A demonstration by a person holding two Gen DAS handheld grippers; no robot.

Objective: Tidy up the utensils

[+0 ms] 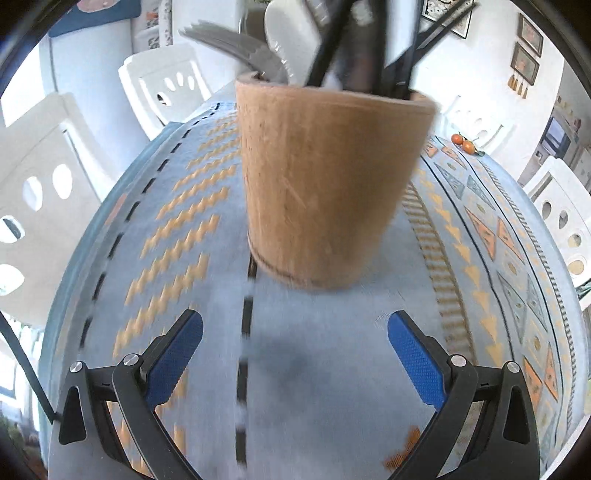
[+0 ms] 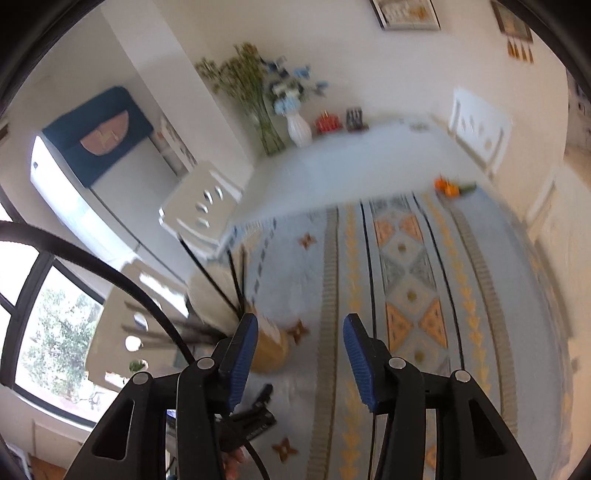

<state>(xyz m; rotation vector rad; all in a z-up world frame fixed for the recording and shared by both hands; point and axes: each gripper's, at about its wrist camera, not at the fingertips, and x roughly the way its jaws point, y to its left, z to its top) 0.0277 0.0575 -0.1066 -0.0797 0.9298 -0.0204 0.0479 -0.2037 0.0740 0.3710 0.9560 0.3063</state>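
A round wooden utensil holder (image 1: 328, 184) stands upright on the patterned tablecloth (image 1: 184, 240), with several utensils in it: black chopsticks (image 1: 328, 40), a white spoon (image 1: 291, 33) and grey pieces. My left gripper (image 1: 295, 332) is open wide just in front of the holder, nothing between its blue pads. In the right wrist view the same holder (image 2: 269, 350) shows partly behind the left finger, its sticks (image 2: 221, 284) fanning up and left. My right gripper (image 2: 300, 338) hangs above the cloth, open and empty. The other gripper's black frame (image 2: 255, 417) is below it.
White chairs (image 1: 48, 177) stand around the table. Two small oranges (image 1: 463, 143) lie at the far right of the cloth. A white sideboard with flower vases (image 2: 295, 122), a fridge (image 2: 103, 192) and a window lie beyond the table.
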